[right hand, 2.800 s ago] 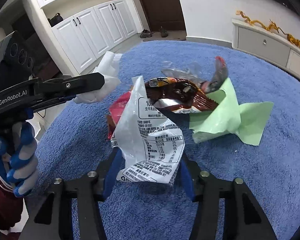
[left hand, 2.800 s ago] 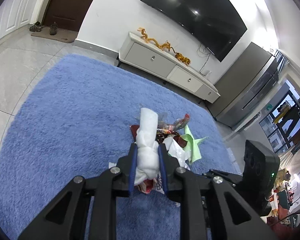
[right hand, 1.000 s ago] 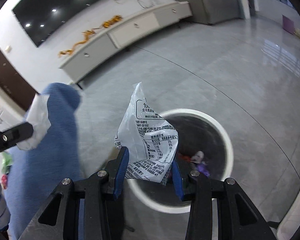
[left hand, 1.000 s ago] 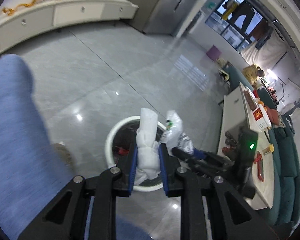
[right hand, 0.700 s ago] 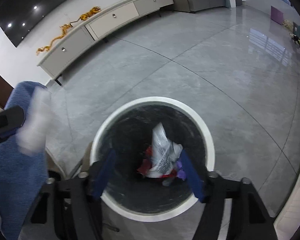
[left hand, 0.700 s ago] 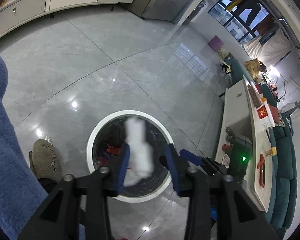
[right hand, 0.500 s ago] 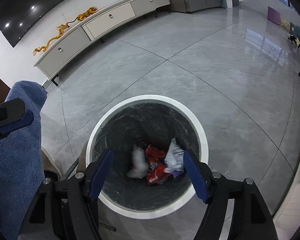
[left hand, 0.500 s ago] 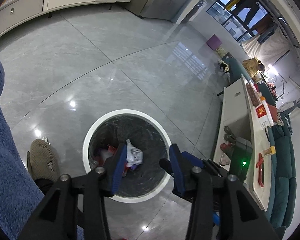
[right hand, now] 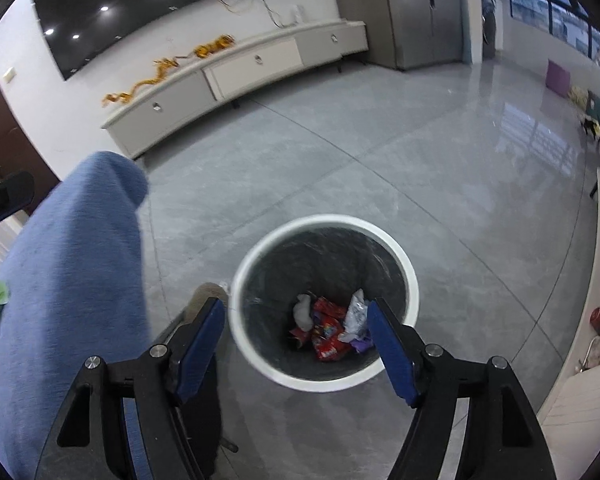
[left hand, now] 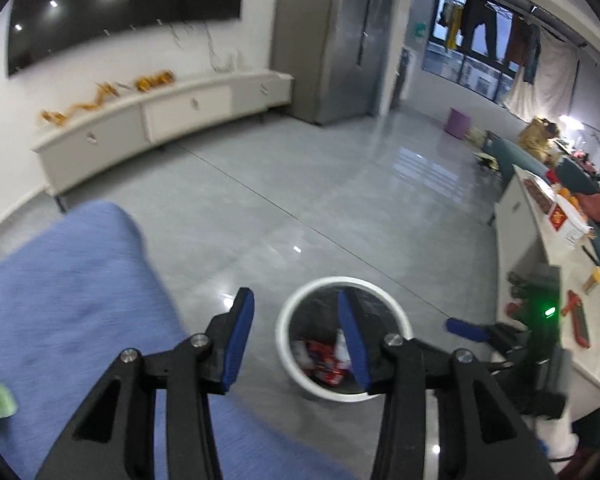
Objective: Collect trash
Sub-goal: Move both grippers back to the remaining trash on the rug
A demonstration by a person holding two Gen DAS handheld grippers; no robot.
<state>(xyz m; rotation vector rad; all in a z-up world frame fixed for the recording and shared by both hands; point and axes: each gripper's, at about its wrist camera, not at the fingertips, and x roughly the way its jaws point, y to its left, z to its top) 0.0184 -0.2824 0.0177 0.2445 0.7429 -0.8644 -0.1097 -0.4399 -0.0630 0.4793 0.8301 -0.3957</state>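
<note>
Where a second ago my left gripper [left hand: 296, 338] pinched the white tissue [right hand: 303, 311] and my right gripper [right hand: 296, 344] the printed wrapper [right hand: 354, 316], both now gape wide and empty; the two pieces lie in the white bin [right hand: 404, 264] beside red wrappers [right hand: 328, 334].

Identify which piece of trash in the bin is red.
The crumpled snack wrapper in the middle; the tissue left of it and the printed packet right of it are white.
</note>
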